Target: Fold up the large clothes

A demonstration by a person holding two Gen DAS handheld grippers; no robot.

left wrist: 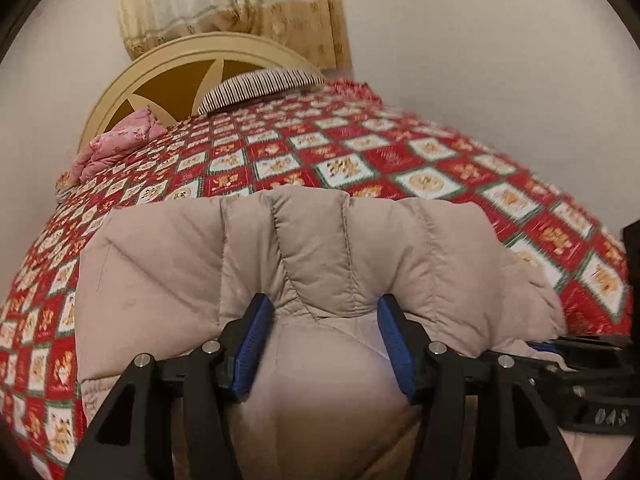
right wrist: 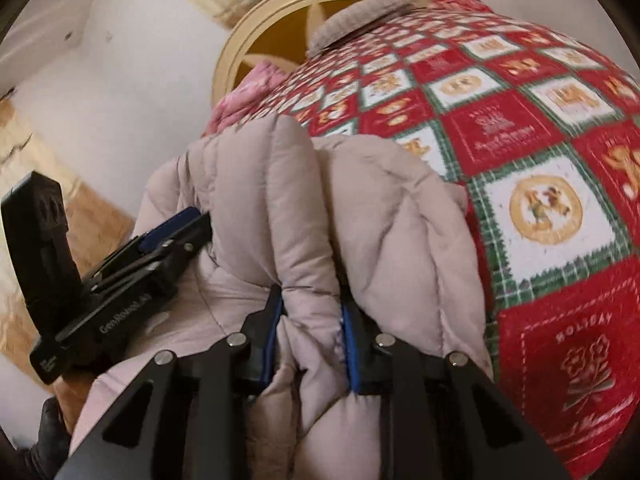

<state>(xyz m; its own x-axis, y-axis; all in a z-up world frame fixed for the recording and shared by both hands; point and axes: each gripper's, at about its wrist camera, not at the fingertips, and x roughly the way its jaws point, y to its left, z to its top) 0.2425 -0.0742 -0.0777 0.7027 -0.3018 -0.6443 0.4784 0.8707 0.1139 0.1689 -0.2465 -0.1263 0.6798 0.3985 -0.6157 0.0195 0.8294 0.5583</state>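
Both grippers' fingers [left wrist: 256,344] [right wrist: 352,352] clamp puffer jacket [left wrist: 320,248], quilting running w/ headboard [left wrist: 180,64].

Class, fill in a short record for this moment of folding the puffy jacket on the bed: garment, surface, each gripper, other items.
garment: beige quilted jacket, bunched on the bed's near edge
surface: bed with a red, white and green holiday-print cover
left gripper: jacket padding bulges between its blue pads
right gripper: pinching a fold of the jacket
other items: pink bundle, striped pillow, round headboard, curtain
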